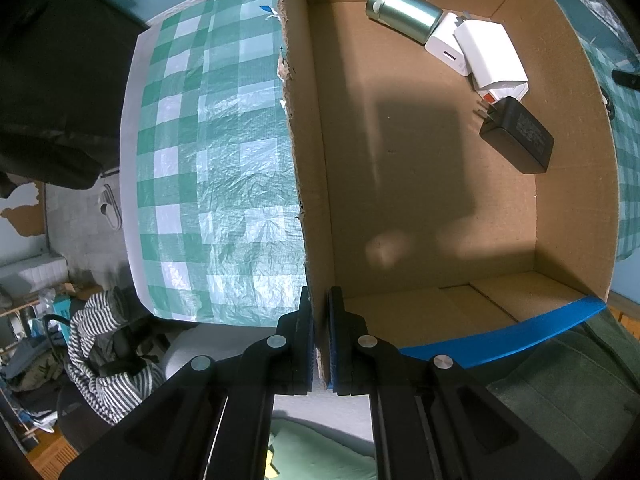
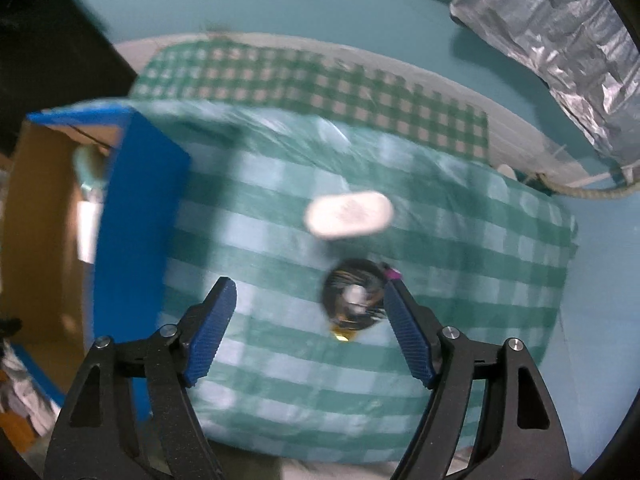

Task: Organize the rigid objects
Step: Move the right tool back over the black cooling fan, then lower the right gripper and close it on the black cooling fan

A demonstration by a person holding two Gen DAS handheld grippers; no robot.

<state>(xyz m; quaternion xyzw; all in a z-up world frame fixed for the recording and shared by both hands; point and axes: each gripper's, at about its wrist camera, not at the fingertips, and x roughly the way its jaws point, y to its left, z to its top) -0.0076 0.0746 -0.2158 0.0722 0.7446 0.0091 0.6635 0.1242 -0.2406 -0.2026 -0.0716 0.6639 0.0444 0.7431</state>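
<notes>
My left gripper [image 1: 319, 300] is shut on the left wall of an open cardboard box [image 1: 308, 160] edged with blue tape. At the box's far end lie a silver tin [image 1: 404, 12], two white chargers [image 1: 492, 54] and a black power adapter [image 1: 520, 136]. The right wrist view is blurred. There my right gripper [image 2: 308, 284] stands open above the green checked cloth [image 2: 280, 360], nothing between its fingers. A round black part [image 2: 354, 296] lies just inside the right finger, and a white oval object [image 2: 348, 214] lies beyond it. The box [image 2: 44, 220] is at the left.
A crinkled silver sheet [image 2: 560, 40] hangs at the upper right, with a grey cord [image 2: 580, 192] below it. A striped garment [image 1: 104, 360] on a chair sits beyond the table's edge at the lower left. The checked cloth [image 1: 220, 160] runs left of the box.
</notes>
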